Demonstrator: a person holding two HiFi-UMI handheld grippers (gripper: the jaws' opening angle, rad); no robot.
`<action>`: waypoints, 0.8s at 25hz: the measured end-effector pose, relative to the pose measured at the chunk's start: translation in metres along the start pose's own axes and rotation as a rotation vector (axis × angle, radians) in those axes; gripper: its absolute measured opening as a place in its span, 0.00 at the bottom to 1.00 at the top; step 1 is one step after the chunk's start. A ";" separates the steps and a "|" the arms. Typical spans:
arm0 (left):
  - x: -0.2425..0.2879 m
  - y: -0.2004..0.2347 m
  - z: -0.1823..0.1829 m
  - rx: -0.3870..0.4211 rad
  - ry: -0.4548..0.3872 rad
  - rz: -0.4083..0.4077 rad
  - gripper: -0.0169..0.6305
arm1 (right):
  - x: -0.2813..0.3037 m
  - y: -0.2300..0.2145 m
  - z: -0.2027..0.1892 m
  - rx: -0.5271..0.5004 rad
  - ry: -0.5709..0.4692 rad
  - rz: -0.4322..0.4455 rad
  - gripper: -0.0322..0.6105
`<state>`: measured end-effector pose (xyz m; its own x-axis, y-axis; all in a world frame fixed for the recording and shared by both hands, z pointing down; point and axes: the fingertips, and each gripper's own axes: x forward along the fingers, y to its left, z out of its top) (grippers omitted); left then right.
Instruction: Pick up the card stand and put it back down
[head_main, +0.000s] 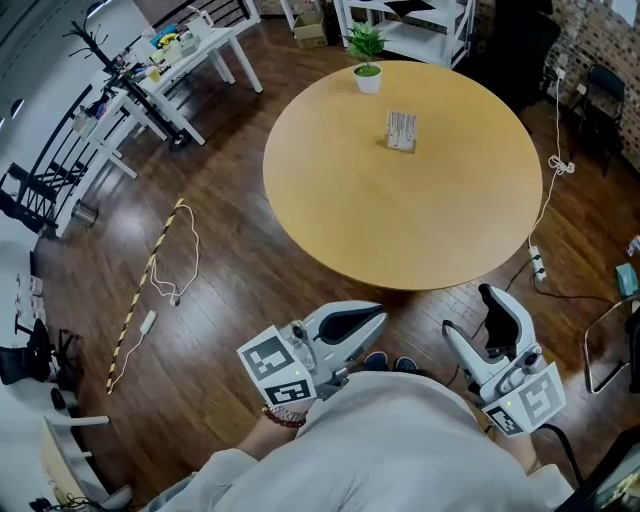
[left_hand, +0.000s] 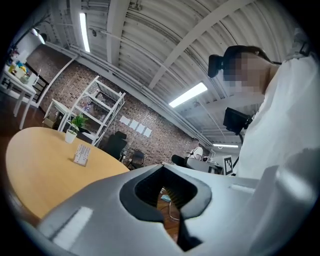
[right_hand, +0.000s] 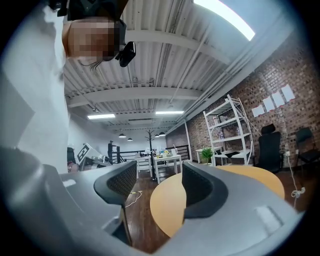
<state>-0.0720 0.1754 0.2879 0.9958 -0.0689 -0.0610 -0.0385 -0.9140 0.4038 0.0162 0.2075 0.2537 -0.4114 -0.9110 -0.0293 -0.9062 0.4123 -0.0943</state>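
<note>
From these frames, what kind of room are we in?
Probably a loft-style office or lab workspace. It has an exposed brick wall, white open shelving and a round wooden meeting table holding only the card stand and a small potted plant.

Upright card stand (head_main: 401, 131), on round table (head_main: 330, 210)

The person wears a loose, pale grey-white long-sleeved shirt (head_main: 400, 450). At the shirt's left cuff sits a dark red beaded bracelet (head_main: 283, 417). Beyond that cuff, the left gripper (head_main: 372, 320) is a smooth white plastic shell with black ribbed pads (left_hand: 145, 192) and a white cube (head_main: 277, 368) printed with black square markers. Off the shirt's right cuff, the right gripper (head_main: 467, 312) has the same white shell, black pads and marker cube. Above the shirt's collar, a black camera headset (left_hand: 220, 62) sits on the head.
</note>
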 end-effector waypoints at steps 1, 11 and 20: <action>0.002 -0.002 0.000 0.006 0.004 0.000 0.02 | -0.001 -0.001 0.001 -0.004 0.004 0.005 0.48; 0.025 -0.027 -0.006 0.023 0.044 -0.050 0.02 | -0.011 0.006 0.000 0.003 0.007 0.048 0.48; 0.026 -0.043 -0.019 0.011 0.060 -0.096 0.02 | -0.022 0.001 -0.005 0.000 0.012 0.045 0.46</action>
<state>-0.0428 0.2201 0.2865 0.9981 0.0426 -0.0438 0.0563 -0.9195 0.3891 0.0242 0.2280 0.2594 -0.4532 -0.8911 -0.0215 -0.8866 0.4532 -0.0929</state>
